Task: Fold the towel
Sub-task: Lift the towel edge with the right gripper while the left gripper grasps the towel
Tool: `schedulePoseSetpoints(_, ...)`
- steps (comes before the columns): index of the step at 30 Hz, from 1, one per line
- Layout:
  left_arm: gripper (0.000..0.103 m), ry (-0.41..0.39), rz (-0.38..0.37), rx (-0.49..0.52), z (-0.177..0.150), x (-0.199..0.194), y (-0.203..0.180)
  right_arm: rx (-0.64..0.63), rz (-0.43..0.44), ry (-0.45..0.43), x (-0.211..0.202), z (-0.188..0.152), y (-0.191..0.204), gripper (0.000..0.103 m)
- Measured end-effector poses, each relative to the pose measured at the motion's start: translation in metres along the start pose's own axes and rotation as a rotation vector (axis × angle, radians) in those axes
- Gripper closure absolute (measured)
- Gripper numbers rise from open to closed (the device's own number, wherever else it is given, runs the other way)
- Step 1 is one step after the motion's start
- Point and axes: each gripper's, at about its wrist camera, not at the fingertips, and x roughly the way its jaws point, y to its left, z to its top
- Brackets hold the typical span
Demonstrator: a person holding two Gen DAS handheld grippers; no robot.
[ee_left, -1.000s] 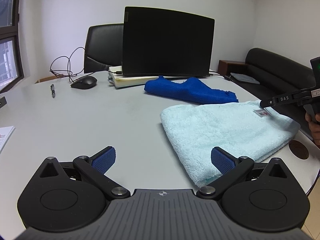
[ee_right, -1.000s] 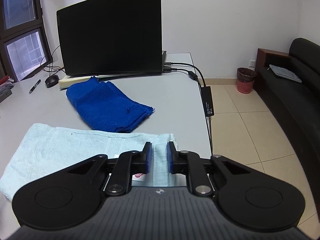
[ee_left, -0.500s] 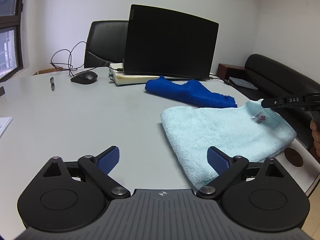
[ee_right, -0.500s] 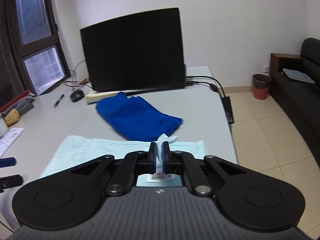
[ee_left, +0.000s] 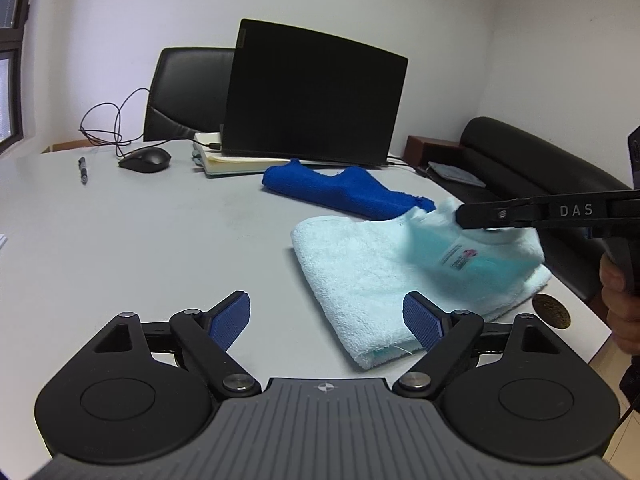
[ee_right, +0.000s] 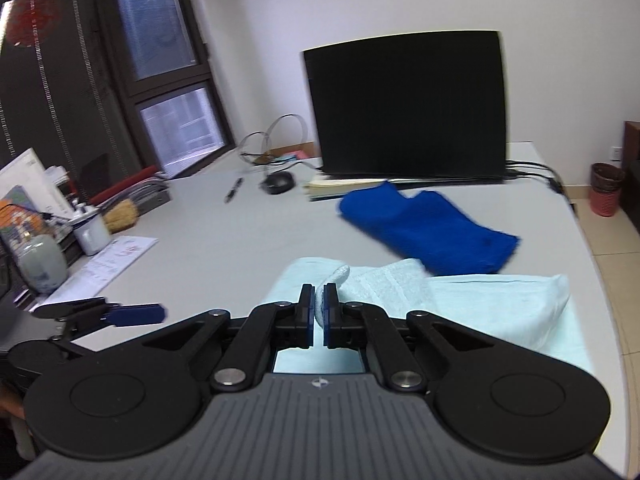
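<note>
Pale aqua terry towel (ee_left: pixel 360 264) with a white label printed in what looks like pink and dark marks, blurred; deep royal-blue cloth (ee_left: pixel 340 190) behind it, both on a plain light-grey table (ee_left: pixel 140 240). Left gripper (ee_left: pixel 326 320) and right gripper (ee_right: pixel 319 310): matt black links, ribbed grey housing, blue dotted pads (ee_left: pixel 230 320). Black laptop (ee_left: pixel 312 96), black mouse (ee_left: pixel 145 159), white wall (ee_left: pixel 200 8) with red lettering.

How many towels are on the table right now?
2: a light blue terry towel near the table's edge, one corner lifted by the right tongs; a dark blue towel before the laptop.
</note>
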Motion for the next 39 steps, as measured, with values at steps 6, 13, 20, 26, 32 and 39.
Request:
schedulePoseSetpoints(6,0.023,0.0,-0.025,0.0,-0.002,-0.007,-0.001,-0.034,0.11,0.035,0.012,-0.001,0.035,0.099)
schedulePoseSetpoints(13,0.023,0.008,-0.043,0.008,-0.009,-0.012,-0.001,-0.094,0.188,0.074,0.023,-0.004,0.068,0.099)
schedulePoseSetpoints(20,0.03,0.02,-0.04,-0.001,-0.008,-0.008,0.0,-0.129,0.139,0.067,0.017,-0.003,0.067,0.096)
schedulePoseSetpoints(26,0.032,0.016,-0.078,0.026,-0.002,0.001,-0.006,-0.114,0.063,0.049,0.001,0.0,0.048,0.08)
schedulePoseSetpoints(32,0.043,0.032,-0.095,0.022,0.007,0.018,-0.002,-0.098,-0.034,0.025,-0.014,0.0,0.024,0.074)
schedulePoseSetpoints(39,0.043,0.081,-0.142,-0.035,0.019,0.034,0.005,-0.071,-0.165,0.012,-0.028,0.0,-0.015,0.069)
